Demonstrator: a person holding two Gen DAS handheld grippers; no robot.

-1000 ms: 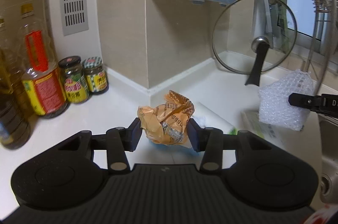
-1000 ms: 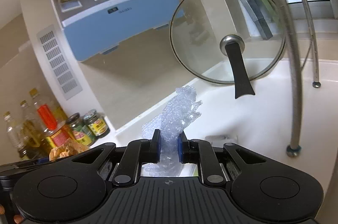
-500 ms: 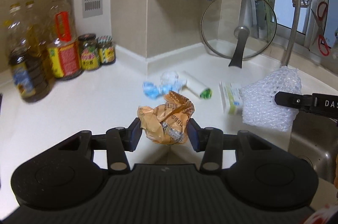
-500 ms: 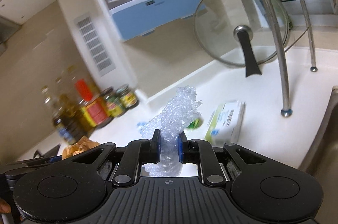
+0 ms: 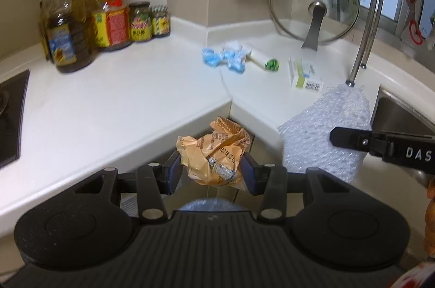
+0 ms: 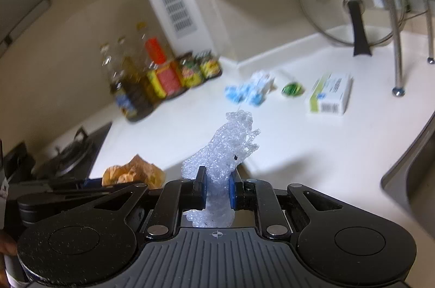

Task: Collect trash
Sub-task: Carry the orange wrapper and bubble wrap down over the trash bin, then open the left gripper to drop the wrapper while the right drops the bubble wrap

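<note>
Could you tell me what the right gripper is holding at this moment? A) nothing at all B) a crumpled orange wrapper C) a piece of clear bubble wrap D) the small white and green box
C: in the right wrist view, the right gripper has its blue pads pressed on a piece of clear bubble wrap, while the orange wrapper sits in the left gripper.
</note>
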